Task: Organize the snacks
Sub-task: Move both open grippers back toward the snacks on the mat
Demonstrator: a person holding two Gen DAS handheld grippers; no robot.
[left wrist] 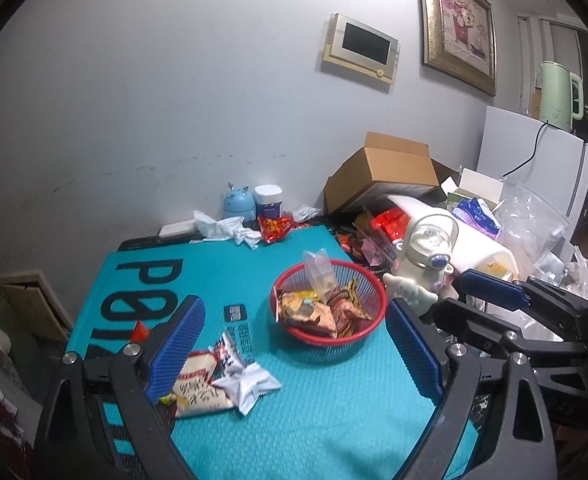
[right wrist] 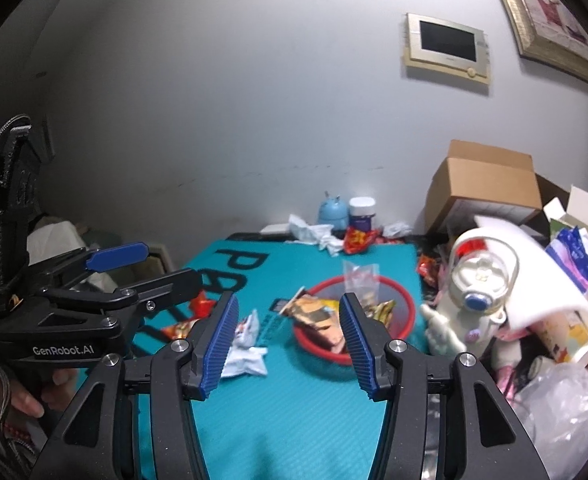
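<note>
On the teal mat (left wrist: 294,412) that covers the tabletop, a red mesh basket (left wrist: 368,330) sits toward one o'clock of the left claw (left wrist: 294,344) and already holds several snack packets, orange and brown wrappers lying flat and a clear bag (left wrist: 319,270) standing upright against its far wall. The basket looks like the gathering place, set mid-mat so both hands can reach it.

Loose snacks remain outside it: a white star-crimped packet (left wrist: 248,386) and a cream packet with red print (left wrist: 198,384) lie touching each other at about ten o'clock of the left claw, just beside its left finger. A red wrapper (left wrist: 276,229) rests at twelve o'clock at the mat's far edge, beside crumpled tissue (left wrist: 224,229).

The left claw is released, jaws spread wide and empty, hovering low near the two loose packets, probably to pick one up. The right claw (right wrist: 290,344) is also released and empty, pointed at the basket, with the white packet (right wrist: 246,362) at its nine o'clock. A white cartoon bottle (right wrist: 478,292) stands at its two o'clock, off the mat.
</note>
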